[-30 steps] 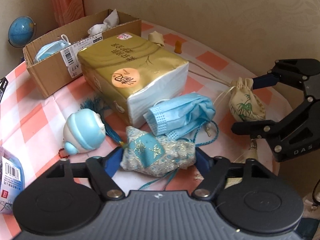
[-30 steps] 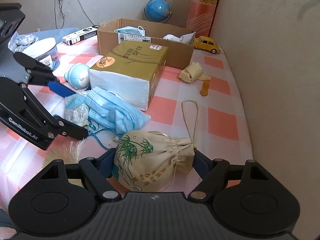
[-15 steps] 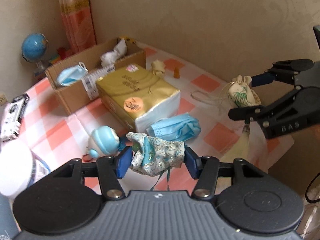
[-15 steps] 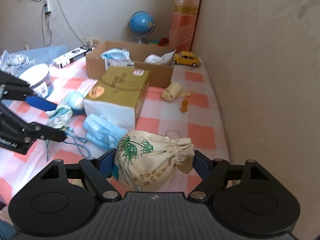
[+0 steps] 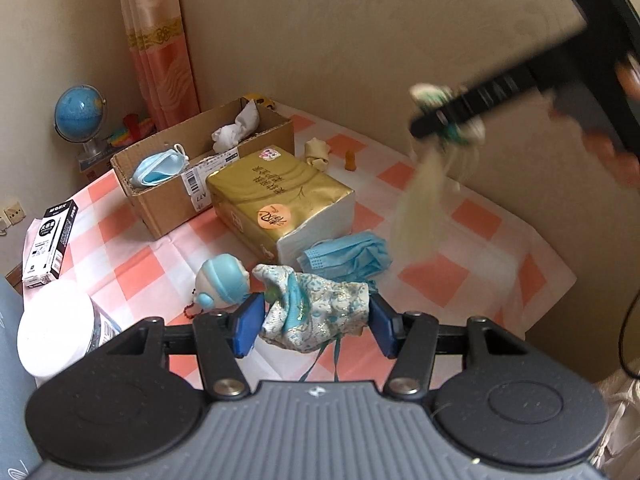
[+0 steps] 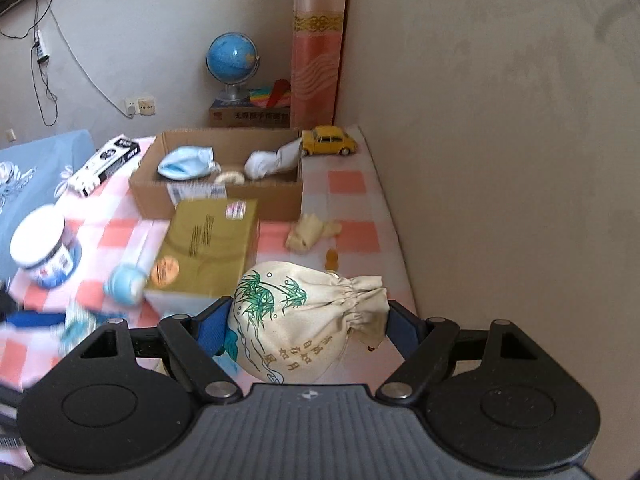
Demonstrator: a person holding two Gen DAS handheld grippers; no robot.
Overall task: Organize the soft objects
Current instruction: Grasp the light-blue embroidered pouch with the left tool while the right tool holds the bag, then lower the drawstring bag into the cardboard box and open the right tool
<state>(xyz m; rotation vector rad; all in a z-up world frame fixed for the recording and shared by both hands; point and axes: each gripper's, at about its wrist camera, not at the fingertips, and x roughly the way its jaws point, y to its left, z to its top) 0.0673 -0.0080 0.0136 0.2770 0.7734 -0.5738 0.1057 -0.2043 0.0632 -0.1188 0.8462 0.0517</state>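
My left gripper (image 5: 314, 320) is shut on a blue and silver brocade pouch (image 5: 316, 312), held well above the checked tablecloth. My right gripper (image 6: 308, 326) is shut on a beige drawstring pouch (image 6: 304, 320) printed with green bamboo, also lifted high. In the left wrist view the right gripper (image 5: 448, 116) shows blurred at upper right with a pale tassel (image 5: 420, 208) hanging below. An open cardboard box (image 6: 280, 200) at the back holds a blue face mask (image 6: 186, 164) and a white cloth (image 6: 268, 160). A crumpled blue mask (image 5: 348, 256) lies beside the gold tissue pack (image 5: 280, 196).
A blue and white round toy (image 5: 222, 284), a white-lidded jar (image 5: 52, 328), a black and white carton (image 5: 52, 240), a yellow toy car (image 6: 328, 142), a cream cloth scrap (image 6: 310, 232) and a small orange piece (image 6: 332, 258) are on the table. A globe (image 6: 232, 56) and the walls stand behind.
Both grippers have risen higher above the table with their pouches. The right gripper has swung up and now shows blurred in the left wrist view.
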